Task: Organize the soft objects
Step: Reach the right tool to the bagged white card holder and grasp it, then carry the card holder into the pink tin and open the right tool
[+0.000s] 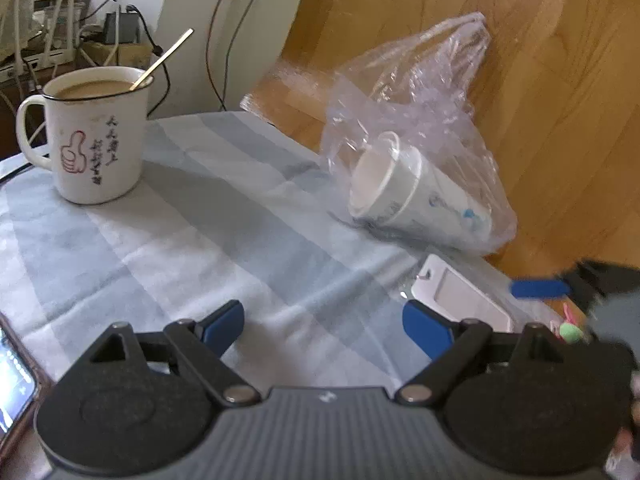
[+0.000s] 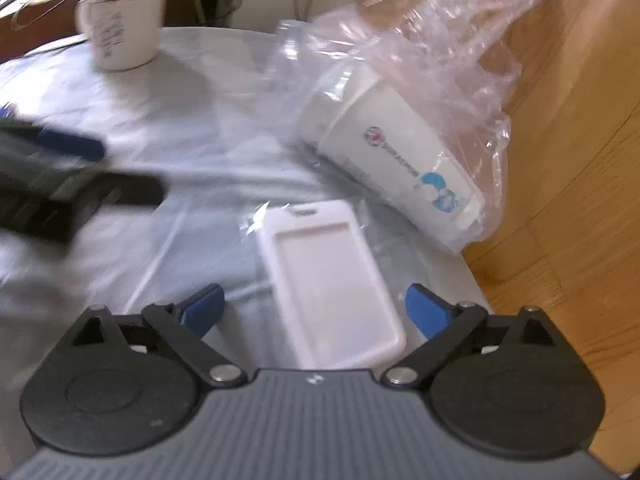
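Observation:
A clear plastic bag [image 1: 420, 108] lies on the table's right side with stacked white paper cups [image 1: 404, 192] on their side inside it. It also shows in the right wrist view [image 2: 432, 32] with the cups [image 2: 400, 148]. A white soft card holder [image 2: 328, 280] in a clear sleeve lies flat between the fingers of my open right gripper [image 2: 316, 312]. The holder shows in the left wrist view [image 1: 464, 300] too. My left gripper [image 1: 324, 328] is open and empty above the striped cloth [image 1: 200, 240]. It appears blurred at the left of the right wrist view [image 2: 72, 168].
A white enamel mug [image 1: 94, 136] of milky drink with a spoon stands at the back left. A phone [image 1: 12, 380] lies at the left edge. The table ends at the right over a wooden floor [image 1: 560, 80]. Cables and shelves stand behind.

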### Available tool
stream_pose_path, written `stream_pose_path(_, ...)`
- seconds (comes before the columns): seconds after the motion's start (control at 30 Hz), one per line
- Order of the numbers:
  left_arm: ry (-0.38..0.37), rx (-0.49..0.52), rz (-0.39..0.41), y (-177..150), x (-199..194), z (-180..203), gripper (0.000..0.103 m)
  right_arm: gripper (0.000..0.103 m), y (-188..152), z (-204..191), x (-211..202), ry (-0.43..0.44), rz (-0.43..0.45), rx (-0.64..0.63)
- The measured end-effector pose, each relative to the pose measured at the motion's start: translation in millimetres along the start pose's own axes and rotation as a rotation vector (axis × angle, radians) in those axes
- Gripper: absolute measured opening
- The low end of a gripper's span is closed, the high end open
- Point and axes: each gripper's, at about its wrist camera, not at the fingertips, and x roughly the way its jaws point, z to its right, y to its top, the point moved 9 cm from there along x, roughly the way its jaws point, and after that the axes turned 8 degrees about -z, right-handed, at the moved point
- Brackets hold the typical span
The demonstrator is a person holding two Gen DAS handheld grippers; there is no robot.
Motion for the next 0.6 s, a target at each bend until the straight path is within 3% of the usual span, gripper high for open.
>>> stream_pose_path(0.1, -0.003, -0.001, -0.004, -0.6, 1.7, 0.4, 0.091, 0.103, 3.1, 27.9, 20.0, 0.124, -0.065, 0.195)
stream_pose_path(0.13, 0.0, 0.001, -0.004, -0.7, 2.1, 1.0, 0.092, 0.099, 0.2, 39.2, 26.1, 0.178, -0.092, 0.312)
stream_pose_path(0.17, 0.003, 0.007, -0.004, -1.0, 2.7, 2.3, 0.092, 0.088, -0.8, 45.2, 25.4, 0.184, -0.082, 0.369)
stream_pose_path(0.3, 0.02, 0.034, 0.024, 0.0, -0.3, 8.0, 0.092, 0.081, -6.9, 40.1, 13.6, 0.119, -0.081, 0.4)
stream_pose_path(0.5, 0.079, -0.019, 0.17, 14.2, -21.1, -3.8, 0.092, 0.08, -26.8, -22.5, -23.5, 0.08, -0.055, 0.246)
stream_pose_path(0.6, 0.077, 0.038, 0.211, 13.7, -26.0, 6.3, 0.092, 0.08, -53.7, -46.3, -46.6, 0.075, -0.033, 0.254)
